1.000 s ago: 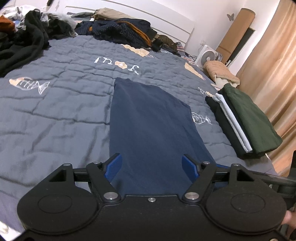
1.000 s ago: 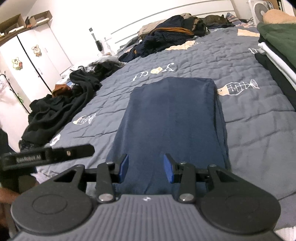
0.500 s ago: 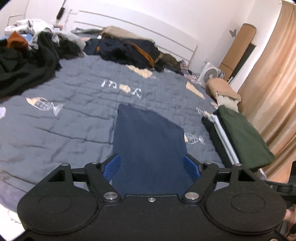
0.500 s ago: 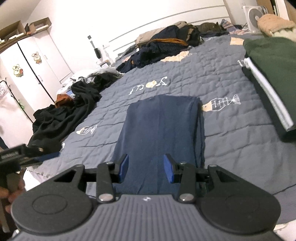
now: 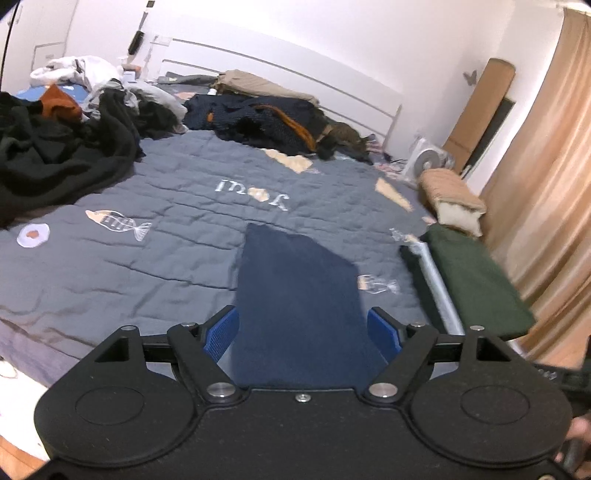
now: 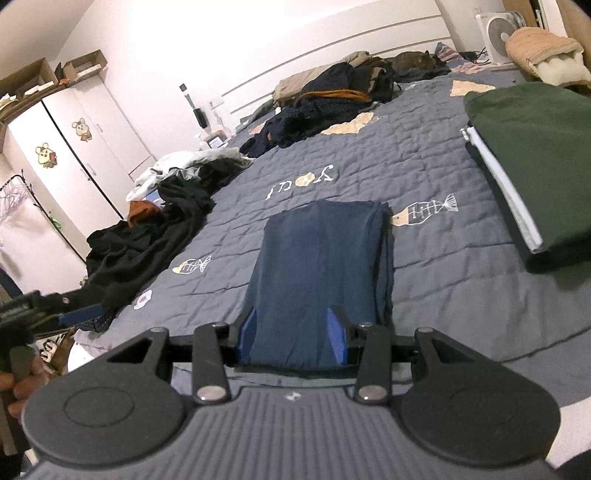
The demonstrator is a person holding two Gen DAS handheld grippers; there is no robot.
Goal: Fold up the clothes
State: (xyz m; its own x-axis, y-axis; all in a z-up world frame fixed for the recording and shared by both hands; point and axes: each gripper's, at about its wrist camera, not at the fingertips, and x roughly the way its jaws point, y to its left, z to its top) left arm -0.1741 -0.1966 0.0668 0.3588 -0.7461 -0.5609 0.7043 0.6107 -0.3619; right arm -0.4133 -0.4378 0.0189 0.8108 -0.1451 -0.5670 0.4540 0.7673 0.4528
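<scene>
A navy garment [image 5: 295,295] lies folded into a long narrow strip on the grey quilted bed [image 5: 110,266], its length running away from me. My left gripper [image 5: 303,330] hangs open above its near end, blue fingers spread wider than the strip, holding nothing. In the right wrist view the same navy garment [image 6: 325,251] shows a layered fold along its right edge. My right gripper [image 6: 292,328] is open over its near end, fingers apart and empty. The left gripper [image 6: 55,310] appears at the far left of that view, held by a hand.
A stack of folded clothes [image 5: 476,280], dark green on top, sits at the bed's right edge [image 6: 535,147]. Black unfolded clothes [image 5: 55,158] pile on the left, more dark clothes [image 5: 266,122] by the headboard. A fan [image 6: 498,27] and curtains [image 5: 546,184] stand beyond.
Both grippers have drawn back and up from the navy garment, which now looks smaller and farther away. Both stayed open, and the garment has not moved.
</scene>
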